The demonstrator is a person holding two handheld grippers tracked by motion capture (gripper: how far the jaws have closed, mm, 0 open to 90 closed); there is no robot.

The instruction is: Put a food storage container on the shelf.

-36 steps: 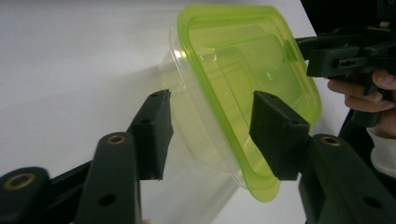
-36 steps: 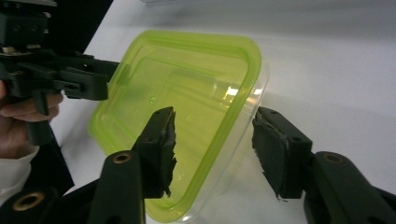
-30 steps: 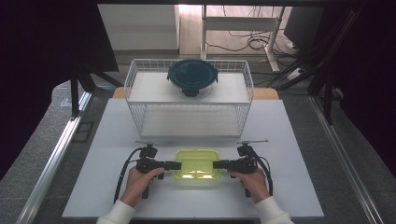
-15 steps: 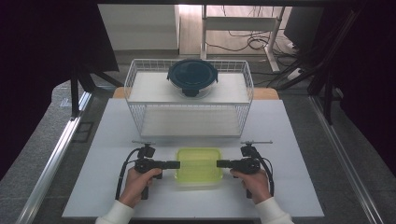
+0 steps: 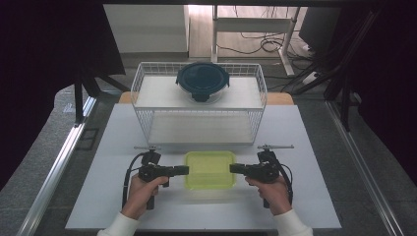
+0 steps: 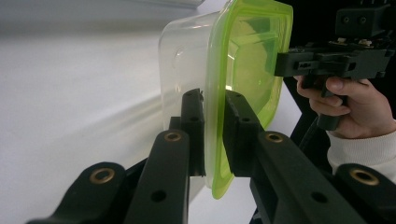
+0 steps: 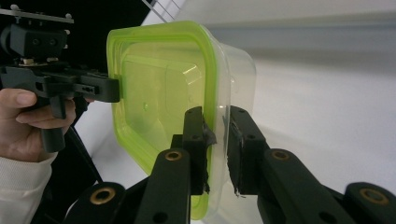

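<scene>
White table (image 5: 123, 196) carries the green-lidded box (image 5: 210, 169) near its front edge, before the wire basket (image 5: 147, 120). Left gripper (image 5: 183, 170) and right gripper (image 5: 235, 168) clamp opposite lid edges, equally near.

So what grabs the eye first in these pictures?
Probably the clear box with a lime-green lid at the near middle of the white table, pinched at opposite edges by the left gripper and the right gripper. Behind it, a dark round lidded container sits in a white wire basket.
</scene>
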